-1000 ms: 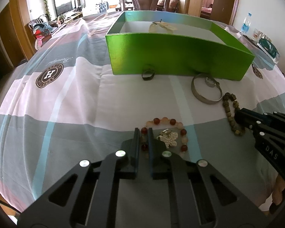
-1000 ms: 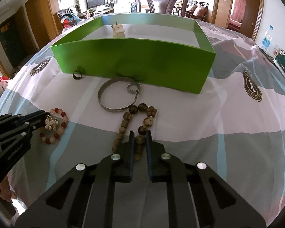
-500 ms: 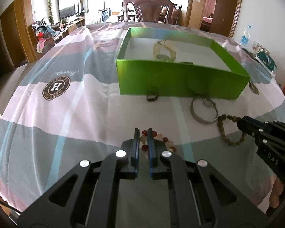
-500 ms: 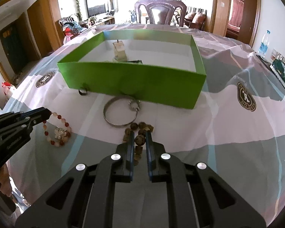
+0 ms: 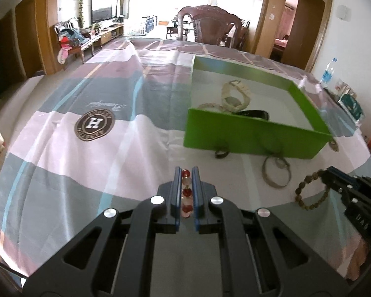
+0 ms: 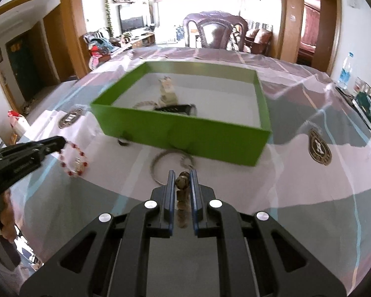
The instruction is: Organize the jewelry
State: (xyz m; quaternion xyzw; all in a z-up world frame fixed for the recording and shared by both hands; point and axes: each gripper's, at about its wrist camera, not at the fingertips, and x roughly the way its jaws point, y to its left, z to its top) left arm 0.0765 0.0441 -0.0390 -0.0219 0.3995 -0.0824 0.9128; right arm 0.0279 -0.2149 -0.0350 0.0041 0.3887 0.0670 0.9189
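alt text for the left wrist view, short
The left hand-held gripper is shut on a red bead bracelet above a patterned tablecloth. Ahead sits an open green box holding watches; at right, the right hand-held gripper holds a brown bead bracelet.

Each wrist camera looked forward and down along its own fingers, close above the table (image 5: 61,128). Both views shared the green box (image 5: 254,133) (image 6: 185,133).

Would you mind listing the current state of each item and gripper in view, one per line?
Left gripper: shut on red bead bracelet, lifted off the cloth.
Right gripper: shut on brown bead bracelet, lifted.
Green box: open, no lid.
Pale watch: inside the box.
Black item: inside the box.
Silver bangle: on the cloth, outside the box.
Small ring: on the cloth, against the box's front wall.
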